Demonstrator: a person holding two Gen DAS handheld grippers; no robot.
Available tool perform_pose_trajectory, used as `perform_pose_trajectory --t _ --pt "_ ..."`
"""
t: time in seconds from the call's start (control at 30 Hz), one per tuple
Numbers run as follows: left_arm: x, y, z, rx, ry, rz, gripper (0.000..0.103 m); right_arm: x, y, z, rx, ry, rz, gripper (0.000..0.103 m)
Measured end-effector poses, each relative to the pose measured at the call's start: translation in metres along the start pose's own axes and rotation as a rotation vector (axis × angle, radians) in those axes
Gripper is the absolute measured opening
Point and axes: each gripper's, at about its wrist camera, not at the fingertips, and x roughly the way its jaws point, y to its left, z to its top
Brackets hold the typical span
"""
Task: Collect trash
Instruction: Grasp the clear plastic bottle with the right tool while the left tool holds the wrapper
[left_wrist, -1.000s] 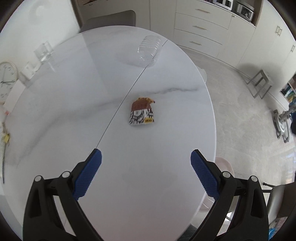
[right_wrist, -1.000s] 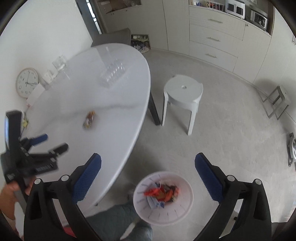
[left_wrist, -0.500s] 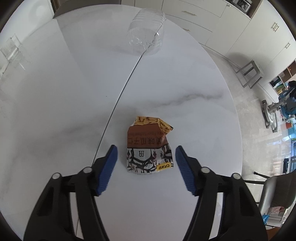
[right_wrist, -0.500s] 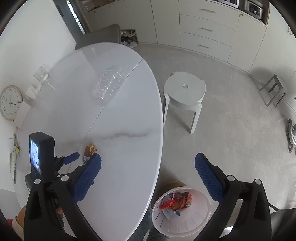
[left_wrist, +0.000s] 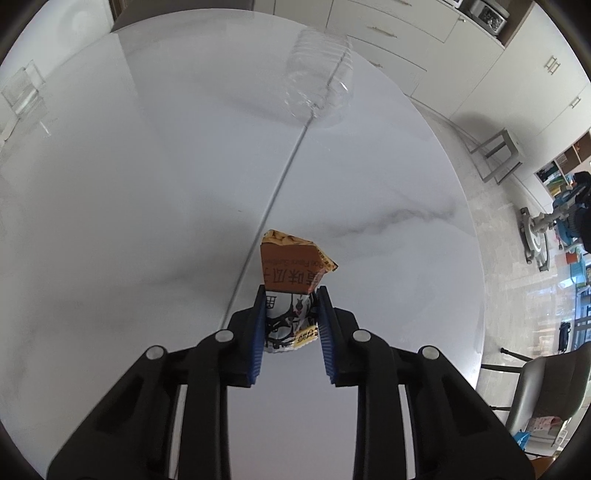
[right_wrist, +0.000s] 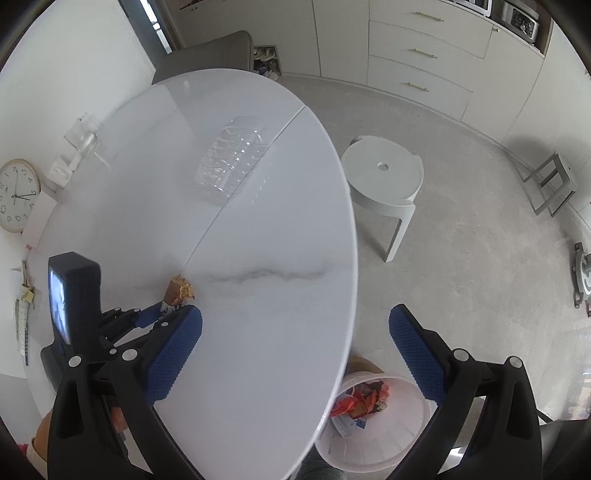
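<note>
While the right hand-held gripper (right_wrist: 294, 354) gapes empty, the left hand-held gripper (left_wrist: 290, 297), just closing, apparently pinches the snack wrapper (left_wrist: 291, 284)

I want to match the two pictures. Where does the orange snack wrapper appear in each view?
Left wrist view: snack wrapper at lower centre, between the left gripper pads, on the table.
Right wrist view: snack wrapper at middle left, beside the table seam.
Shared landmark: the clear plastic bottle lying farther along the seam.
</note>
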Motion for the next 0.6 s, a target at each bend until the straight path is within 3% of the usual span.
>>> perform_pose_trajectory --t 0.2,0.37,0.47,0.6 --pt "-0.039 0.038 -0.009 -0.062 -0.083 0.054 0.026 0.028 0.034 0.036 0.087 -0.034 0.061 0.101" --pt "-0.068 0.081 -0.025 -0.146 -0.132 0.122 0.026 0.063 0.057 0.075 0.268 -0.097 0.092 0.101" --pt "-0.073 0.097 -0.032 -0.157 -0.135 0.168 0.026 0.085 0.067 0.091 0.374 -0.135 0.049 0.100" --pt "-0.072 0.120 -0.037 -0.187 -0.125 0.149 0.026 0.111 0.075 0.110 0.454 -0.191 -0.060 0.100"
